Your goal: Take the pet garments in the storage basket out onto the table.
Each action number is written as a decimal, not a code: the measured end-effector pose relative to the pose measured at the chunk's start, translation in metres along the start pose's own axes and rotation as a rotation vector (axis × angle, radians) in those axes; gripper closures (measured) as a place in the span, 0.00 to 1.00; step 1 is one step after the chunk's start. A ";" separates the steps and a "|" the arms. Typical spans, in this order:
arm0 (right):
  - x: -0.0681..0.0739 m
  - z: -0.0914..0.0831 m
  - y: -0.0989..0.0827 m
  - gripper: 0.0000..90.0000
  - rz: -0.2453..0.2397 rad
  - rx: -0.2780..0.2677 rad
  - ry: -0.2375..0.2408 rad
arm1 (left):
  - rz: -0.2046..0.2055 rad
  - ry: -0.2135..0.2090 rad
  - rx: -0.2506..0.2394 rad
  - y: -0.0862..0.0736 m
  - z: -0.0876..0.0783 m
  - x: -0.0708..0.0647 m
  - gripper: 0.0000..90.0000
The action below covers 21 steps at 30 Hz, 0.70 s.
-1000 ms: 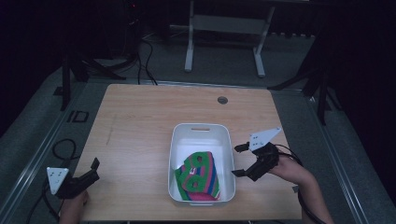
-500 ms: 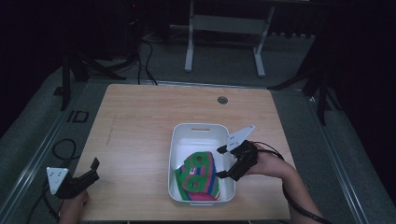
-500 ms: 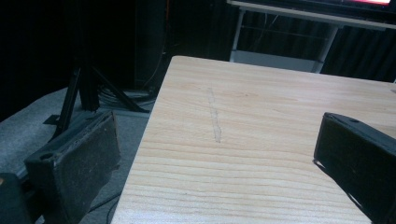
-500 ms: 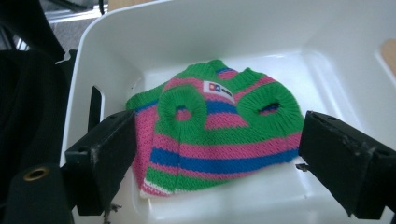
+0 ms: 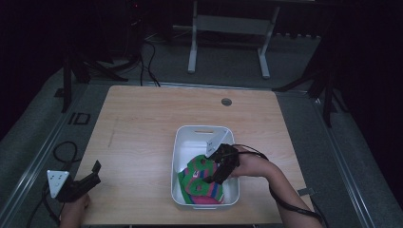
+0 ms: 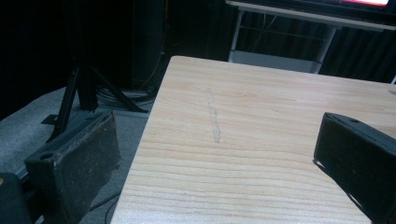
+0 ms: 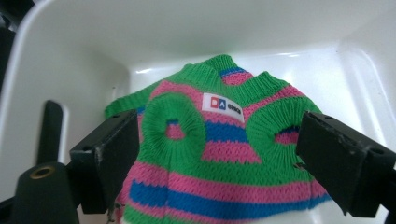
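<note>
Right tool jaws spread wide inside white bin over striped knit sweater lying in it, left tool open, idle at desk's front-left corner

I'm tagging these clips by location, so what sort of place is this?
Probably a lab or studio set up for recording: a lone wooden table on grey floor, dark surroundings with stands and cables, and a white bin holding a striped knit garment.
</note>
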State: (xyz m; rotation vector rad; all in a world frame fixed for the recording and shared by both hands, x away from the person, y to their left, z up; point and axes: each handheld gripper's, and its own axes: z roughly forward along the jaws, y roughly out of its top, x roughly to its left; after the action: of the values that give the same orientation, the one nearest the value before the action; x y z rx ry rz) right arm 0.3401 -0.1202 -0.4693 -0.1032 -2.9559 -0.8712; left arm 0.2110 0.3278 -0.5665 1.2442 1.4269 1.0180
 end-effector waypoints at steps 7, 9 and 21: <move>0.004 0.025 0.013 0.15 -0.047 0.067 0.021 | 0.003 0.000 0.001 0.000 0.000 0.000 0.01; 0.006 0.033 0.017 0.15 -0.052 0.096 0.023 | 0.003 -0.001 0.001 0.000 0.000 0.000 0.01; 0.016 0.078 0.021 0.16 -0.126 0.283 -0.010 | -0.001 -0.003 -0.001 0.000 0.000 0.000 0.01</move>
State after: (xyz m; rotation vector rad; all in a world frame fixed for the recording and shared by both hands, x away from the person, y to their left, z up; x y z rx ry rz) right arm 0.3229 -0.0593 -0.5218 0.0935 -3.0850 -0.4545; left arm 0.2110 0.3282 -0.5665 1.2433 1.4244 1.0160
